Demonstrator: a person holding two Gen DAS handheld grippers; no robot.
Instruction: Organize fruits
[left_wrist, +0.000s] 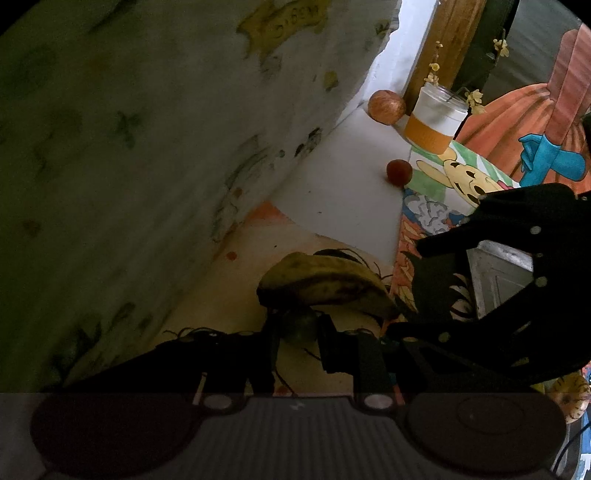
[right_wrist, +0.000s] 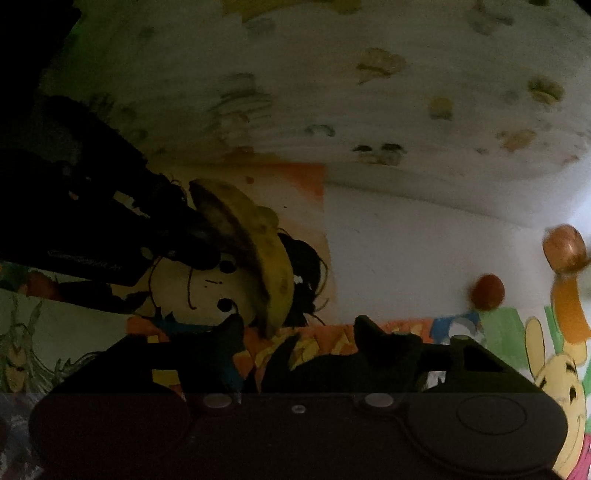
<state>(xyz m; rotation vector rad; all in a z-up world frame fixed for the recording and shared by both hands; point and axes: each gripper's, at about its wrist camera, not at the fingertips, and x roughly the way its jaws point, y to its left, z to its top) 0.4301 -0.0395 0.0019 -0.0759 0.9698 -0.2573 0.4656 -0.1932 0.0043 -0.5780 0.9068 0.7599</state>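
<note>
A bruised yellow banana (left_wrist: 325, 286) is seen low on the drawing-covered worktop (left_wrist: 343, 199), near a patterned white cloth (left_wrist: 147, 147). The left tool (left_wrist: 297, 332) is clenched on a dark, greenish part at the banana's near side; whether that is the stem cannot be told. The right tool (right_wrist: 295, 332) is held released, half-spread, just beside the banana's lower tip, with nothing pressed between its fingers. Farther right, a small red fruit (left_wrist: 399, 171), an apple (left_wrist: 386, 107) and a jar (left_wrist: 436, 118) of orange liquid are set well apart from the banana.
</note>
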